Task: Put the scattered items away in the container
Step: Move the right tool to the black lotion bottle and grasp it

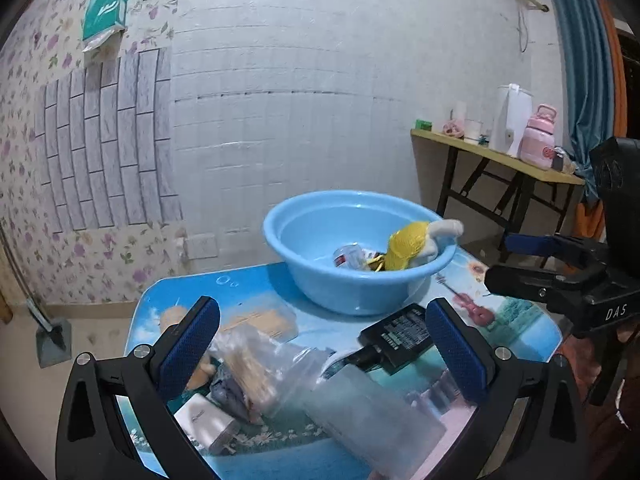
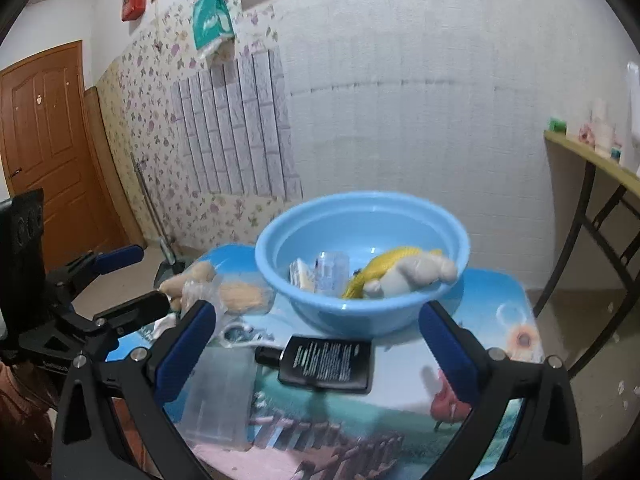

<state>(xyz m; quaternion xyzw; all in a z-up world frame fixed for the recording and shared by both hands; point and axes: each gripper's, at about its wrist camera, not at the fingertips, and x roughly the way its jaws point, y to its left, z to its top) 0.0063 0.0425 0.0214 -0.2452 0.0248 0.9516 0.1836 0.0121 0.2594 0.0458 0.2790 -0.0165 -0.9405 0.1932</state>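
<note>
A light blue basin (image 1: 320, 292) (image 2: 344, 316) stands at the far side of the printed table (image 1: 516, 320). In it lie a yellow and white plush toy (image 1: 412, 244) (image 2: 404, 276) and a clear can (image 1: 350, 257) (image 2: 330, 272). In front of the basin lies a flat black bottle (image 1: 400, 334) (image 2: 326, 364). Near it are clear bags of snacks (image 1: 248, 368) (image 2: 236, 296), a frosted plastic box (image 1: 372, 412) (image 2: 220, 392) and a white box (image 1: 204, 420). My left gripper (image 1: 323, 308) (image 2: 152, 276) hangs open over the bags and box. My right gripper (image 2: 316, 309) (image 1: 516, 260) hangs open above the black bottle, holding nothing.
A yellow folding side table (image 1: 492, 160) at the right carries a white kettle (image 1: 510, 120) and a pink bottle (image 1: 538, 138). A wooden door (image 2: 44, 152) is at the left. A dustpan (image 1: 54, 342) stands on the floor by the papered wall.
</note>
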